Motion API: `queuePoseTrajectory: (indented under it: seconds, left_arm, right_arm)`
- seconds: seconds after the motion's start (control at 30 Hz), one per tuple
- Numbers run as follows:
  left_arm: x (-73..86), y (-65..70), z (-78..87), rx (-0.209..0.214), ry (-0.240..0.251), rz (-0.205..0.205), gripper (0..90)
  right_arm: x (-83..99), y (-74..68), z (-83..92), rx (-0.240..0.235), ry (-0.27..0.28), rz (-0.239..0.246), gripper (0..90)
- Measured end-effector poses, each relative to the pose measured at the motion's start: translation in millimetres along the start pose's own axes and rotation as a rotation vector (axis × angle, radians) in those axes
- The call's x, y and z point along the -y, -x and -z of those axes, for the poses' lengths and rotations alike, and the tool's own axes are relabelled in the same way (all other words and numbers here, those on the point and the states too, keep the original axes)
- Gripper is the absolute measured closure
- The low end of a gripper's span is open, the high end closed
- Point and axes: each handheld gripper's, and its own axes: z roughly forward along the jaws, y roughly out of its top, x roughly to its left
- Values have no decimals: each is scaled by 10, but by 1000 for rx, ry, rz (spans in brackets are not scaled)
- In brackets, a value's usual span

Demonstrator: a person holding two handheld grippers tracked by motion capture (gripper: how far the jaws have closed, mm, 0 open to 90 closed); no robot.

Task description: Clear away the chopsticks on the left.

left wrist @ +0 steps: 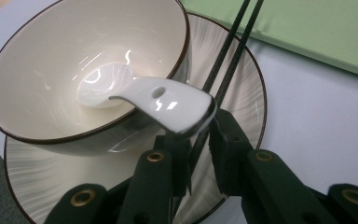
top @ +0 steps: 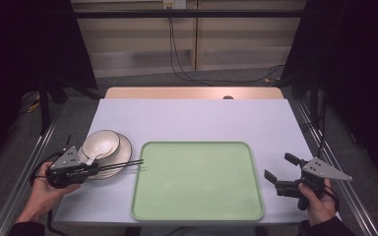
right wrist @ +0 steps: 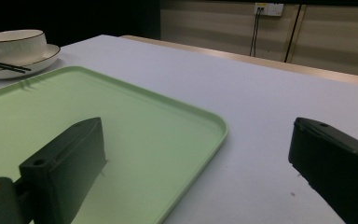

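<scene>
Your left gripper (left wrist: 199,154) has its jaws drawn close on the pair of black chopsticks (left wrist: 230,56), which run between the pads and out across the saucer (left wrist: 247,100) toward the green tray (left wrist: 317,32). The pads look to be pinching the sticks near their ends, right under the handle of the white ceramic spoon (left wrist: 161,98) that rests in the bowl (left wrist: 42,70).

That spoon handle is your main risk: it overhangs the jaws, so lifting straight up could catch it and flip the spoon out of the bowl, or drag the bowl on the saucer. The grip is also far out on the ends, so the two sticks may scissor apart or droop and snag the tray's raised rim as you carry them.

Your right gripper (top: 278,173) stands wide open over bare table beside the tray (top: 197,179), holding nothing.

The left gripper view shows the pinch and the spoon overhang close up; the high view shows the chopstick tips (top: 139,162) just reaching the tray's left edge. The right gripper view shows the bowl (right wrist: 14,43) stacked on its saucer from the side.
</scene>
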Motion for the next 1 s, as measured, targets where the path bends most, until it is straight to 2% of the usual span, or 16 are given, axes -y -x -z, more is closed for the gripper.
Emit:
queuePoseTrajectory:
  seconds: [0.33, 0.43, 0.47, 0.53, 0.57, 0.6, 0.7, 0.73, 0.8, 0.97, 1.0]
  left_arm:
    - [-2, 37, -56, 27, -24, -15, 780]
    - [-22, 39, -61, 43, -46, -34, 794]
    - [-23, 39, -76, 65, -42, -31, 810]
    - [-32, 16, -55, 91, -63, -30, 834]
    - [-26, 19, -54, 87, -54, -17, 841]
    - [-30, -1, -37, 93, -71, -27, 846]
    - [-33, 1, -47, 99, -66, -12, 853]
    - [-38, 14, -54, 97, -58, 12, 854]
    - [-50, 4, -51, 109, -65, 5, 855]
    - [-83, 20, 0, 127, -21, 44, 856]
    - [-89, 31, 9, 116, -17, 52, 857]
  right_arm:
    - [1, 4, -2, 1, -2, -1, 31]
    - [2, 3, -3, 0, -4, -3, 31]
    - [3, 2, -6, 1, -3, -6, 31]
    - [4, 2, -5, -2, -7, -3, 32]
    - [5, 0, -4, -1, -7, -3, 32]
    - [5, 2, -5, 0, -7, 0, 32]
    - [5, 4, -8, 1, -8, -1, 32]
    - [5, 0, -8, 4, -8, -3, 32]
    - [6, -4, -9, 2, -8, -3, 32]
    - [3, 2, -4, 0, -5, -4, 34]
    - [1, 0, -3, 2, -4, -4, 34]
